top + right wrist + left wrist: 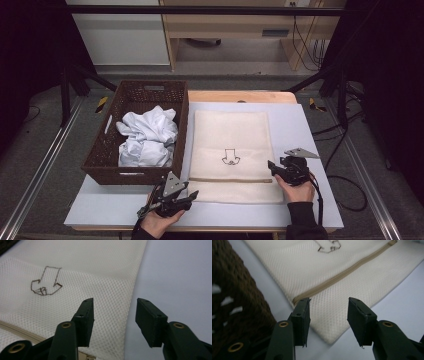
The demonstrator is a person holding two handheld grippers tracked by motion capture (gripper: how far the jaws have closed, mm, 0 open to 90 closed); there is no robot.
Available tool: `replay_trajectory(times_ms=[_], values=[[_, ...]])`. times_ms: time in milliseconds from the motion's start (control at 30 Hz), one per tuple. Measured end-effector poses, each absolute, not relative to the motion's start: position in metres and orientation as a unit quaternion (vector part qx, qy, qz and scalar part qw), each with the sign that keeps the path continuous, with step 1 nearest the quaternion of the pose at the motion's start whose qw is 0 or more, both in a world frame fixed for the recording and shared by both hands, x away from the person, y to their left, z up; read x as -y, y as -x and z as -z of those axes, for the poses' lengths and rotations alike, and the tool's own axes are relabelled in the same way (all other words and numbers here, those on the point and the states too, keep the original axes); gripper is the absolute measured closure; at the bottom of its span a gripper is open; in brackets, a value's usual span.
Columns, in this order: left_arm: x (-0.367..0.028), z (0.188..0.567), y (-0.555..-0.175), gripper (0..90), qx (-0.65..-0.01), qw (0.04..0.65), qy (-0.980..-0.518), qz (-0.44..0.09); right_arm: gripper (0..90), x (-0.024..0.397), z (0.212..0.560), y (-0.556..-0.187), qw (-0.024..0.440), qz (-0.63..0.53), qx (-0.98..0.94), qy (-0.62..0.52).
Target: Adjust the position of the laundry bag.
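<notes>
A cream mesh laundry bag point(231, 150) lies flat on the pale table, with a tan zipper point(230, 180) across its near end and a small dark line drawing point(230, 158) at its middle. My left gripper point(191, 196) is low at the bag's near left corner. In the left gripper view its jaws point(329, 300) stand open over that corner of the bag point(312, 267), just past the zipper point(342, 275). My right gripper point(272, 169) is at the bag's right edge. Its jaws point(115, 300) stand open astride that edge of the bag point(87, 270), close to the drawing point(46, 281).
A dark woven basket point(107, 150) stands left of the bag and holds a crumpled white cloth point(147, 137). Its wall point(232, 290) is close to my left gripper. The pale table top point(300, 130) shows bare to the right of the bag.
</notes>
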State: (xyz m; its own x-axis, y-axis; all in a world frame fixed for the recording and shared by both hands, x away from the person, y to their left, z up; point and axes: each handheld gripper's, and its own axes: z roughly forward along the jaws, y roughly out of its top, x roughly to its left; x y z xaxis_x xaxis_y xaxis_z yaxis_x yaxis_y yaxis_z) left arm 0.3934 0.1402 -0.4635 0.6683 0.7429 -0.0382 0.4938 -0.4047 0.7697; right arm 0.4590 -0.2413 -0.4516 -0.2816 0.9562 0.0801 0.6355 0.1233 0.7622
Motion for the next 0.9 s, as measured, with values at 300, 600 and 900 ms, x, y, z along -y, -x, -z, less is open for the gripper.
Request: replay_trajectory(times_ms=[300, 600, 900], values=[[-0.141, 0.481, -0.401, 57.3, -0.395, 0.376, -0.827, -0.139, 63.8, 0.245, 0.466, -0.466, 0.203, -0.32, -0.722, -0.579], [-0.138, 0.479, -0.402, 75.2, -0.405, 0.373, -0.825, -0.128, 77.4, 0.244, 0.473, -0.47, 0.179, -0.311, -0.73, -0.581], [-0.139, 0.478, -0.401, 85.5, -0.403, 0.382, -0.822, -0.13, 85.8, 0.243, 0.473, -0.471, 0.194, -0.335, -0.724, -0.571]])
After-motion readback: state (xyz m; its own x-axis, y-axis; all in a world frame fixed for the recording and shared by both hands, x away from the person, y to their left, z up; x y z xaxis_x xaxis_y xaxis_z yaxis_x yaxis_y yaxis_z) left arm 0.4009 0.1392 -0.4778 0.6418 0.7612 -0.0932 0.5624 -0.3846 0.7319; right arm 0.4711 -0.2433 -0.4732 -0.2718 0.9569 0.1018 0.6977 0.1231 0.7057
